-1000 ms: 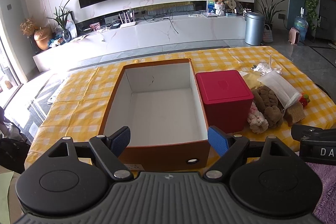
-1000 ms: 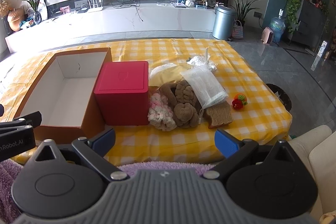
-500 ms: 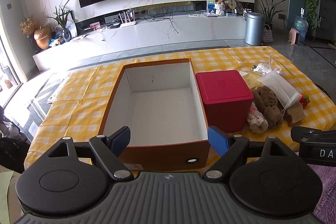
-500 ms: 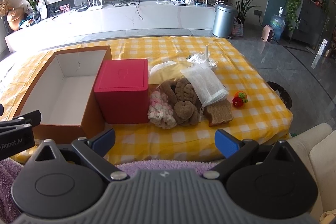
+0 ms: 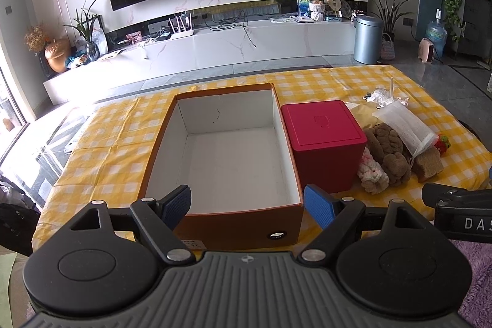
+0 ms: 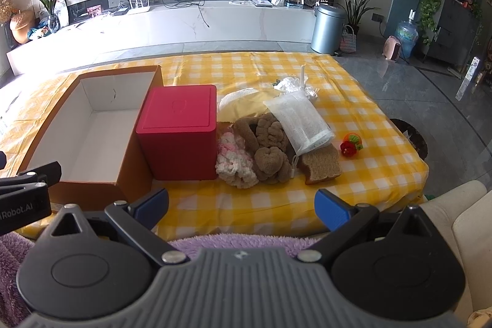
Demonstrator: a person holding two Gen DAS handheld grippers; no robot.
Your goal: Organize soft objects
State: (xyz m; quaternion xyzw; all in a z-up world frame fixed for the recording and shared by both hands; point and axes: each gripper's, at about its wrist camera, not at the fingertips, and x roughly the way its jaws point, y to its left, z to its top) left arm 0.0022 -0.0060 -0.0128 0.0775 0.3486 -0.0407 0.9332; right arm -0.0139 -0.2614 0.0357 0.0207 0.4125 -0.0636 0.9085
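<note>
Checked tablecloth (image 6: 276, 205), fuzzy knits (image 6: 264, 143), cardboard box (image 5: 227, 143)

Matt cardboard box (image 5: 227, 223); smooth red plastic box (image 6: 181, 131); fuzzy knit scrunchies (image 6: 264, 140); checked cloth (image 6: 246, 205).

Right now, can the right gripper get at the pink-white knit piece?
Probably yes. The right gripper is open and empty, and bare tablecloth lies between it and the pink-white knit piece, whose near side is uncovered.

Tablecloth (image 6: 276, 199): yellow-white check. Open box (image 5: 233, 223): orange, white inside. Lidded box (image 6: 178, 131): red. Gripper pads (image 6: 332, 209): blue.
</note>
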